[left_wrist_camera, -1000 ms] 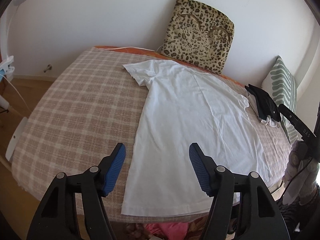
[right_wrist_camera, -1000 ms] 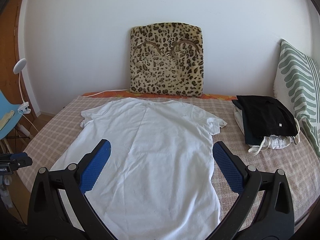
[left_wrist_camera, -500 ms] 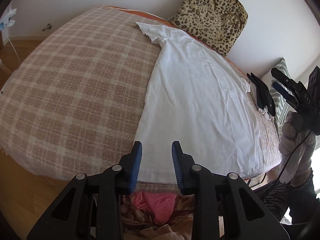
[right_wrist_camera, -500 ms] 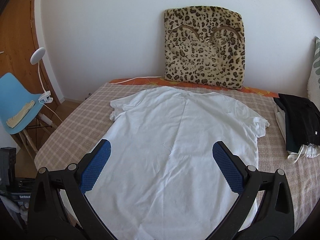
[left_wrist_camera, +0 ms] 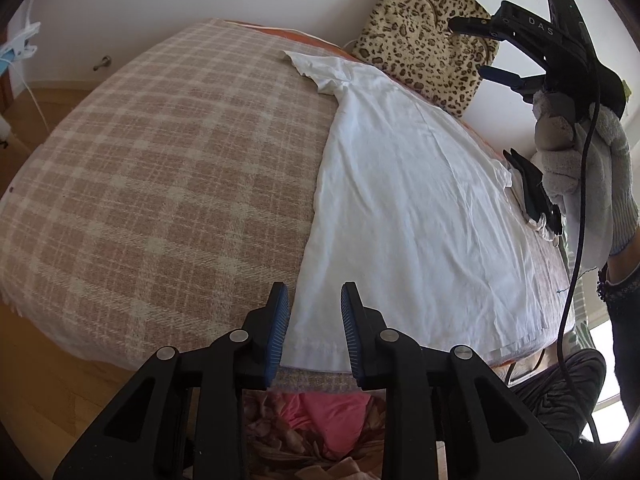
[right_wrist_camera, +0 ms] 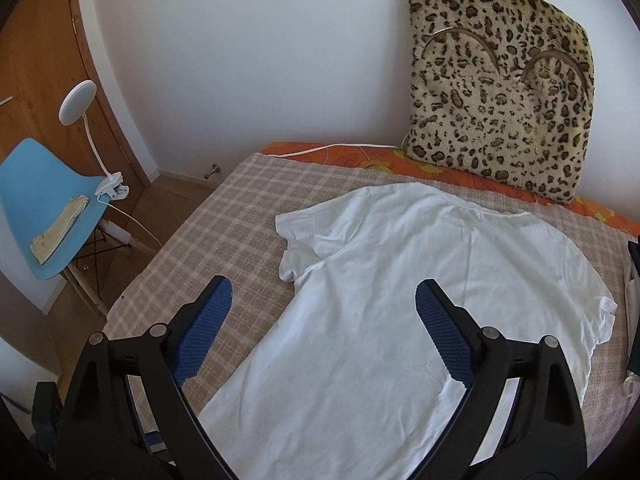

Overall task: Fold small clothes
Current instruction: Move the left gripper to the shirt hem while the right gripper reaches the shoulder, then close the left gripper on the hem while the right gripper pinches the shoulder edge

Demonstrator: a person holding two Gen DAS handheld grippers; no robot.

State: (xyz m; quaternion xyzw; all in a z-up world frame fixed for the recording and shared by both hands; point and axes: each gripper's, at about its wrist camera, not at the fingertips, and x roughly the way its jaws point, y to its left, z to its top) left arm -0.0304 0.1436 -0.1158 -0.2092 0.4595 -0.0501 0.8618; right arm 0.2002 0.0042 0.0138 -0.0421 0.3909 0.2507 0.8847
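White T-shirt, thin wrinkled cotton, lies flat on a bed under a coarse beige plaid blanket; hem at the near edge, collar toward the far edge. Plush leopard-print cushion stands upright against the wall at that far edge. Folded black garments stacked near the right edge. Left hand-held gripper: ribbed blue pads narrowing around the hem's left corner, not yet pinching. Right hand-held gripper: held above the shirt, jaws wide, starting to close, nothing between
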